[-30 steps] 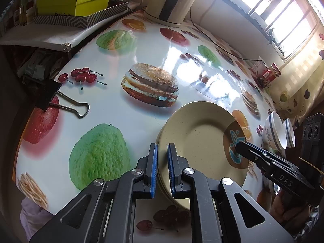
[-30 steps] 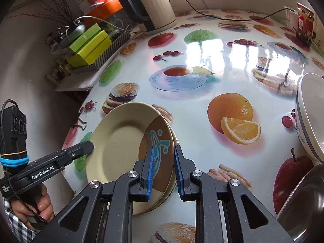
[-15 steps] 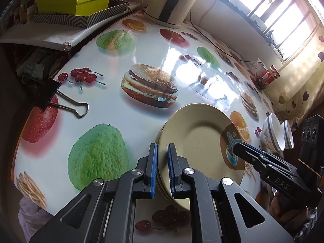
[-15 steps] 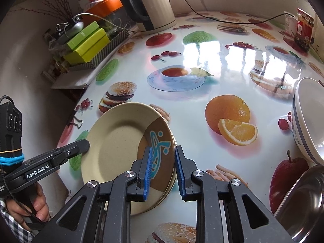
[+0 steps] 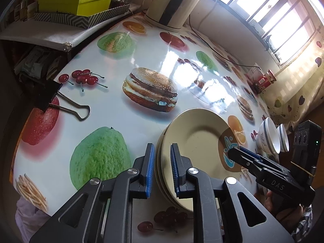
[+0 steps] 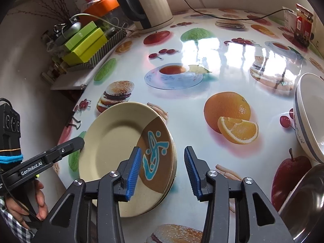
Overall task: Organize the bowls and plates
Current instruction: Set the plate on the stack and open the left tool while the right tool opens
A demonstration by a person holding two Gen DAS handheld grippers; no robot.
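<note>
Both claws have just been opening, left claw (image 5: 161,170) and right claw (image 6: 162,174) each spread astride the beige plate stack's (image 6: 119,147) rim on the tabletop (image 6: 222,70); judgement: withdraw straight back, avoiding nudging plates.

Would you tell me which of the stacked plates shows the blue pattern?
The top plate of the stack: its brown patch with the blue motif faces up; the plates beneath show only beige rims.

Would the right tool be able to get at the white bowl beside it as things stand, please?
Probably yes. The right tool has just been opening, with the plate stack's edge loose between its pads, and only bare tabletop separates it from the white bowl.
</note>
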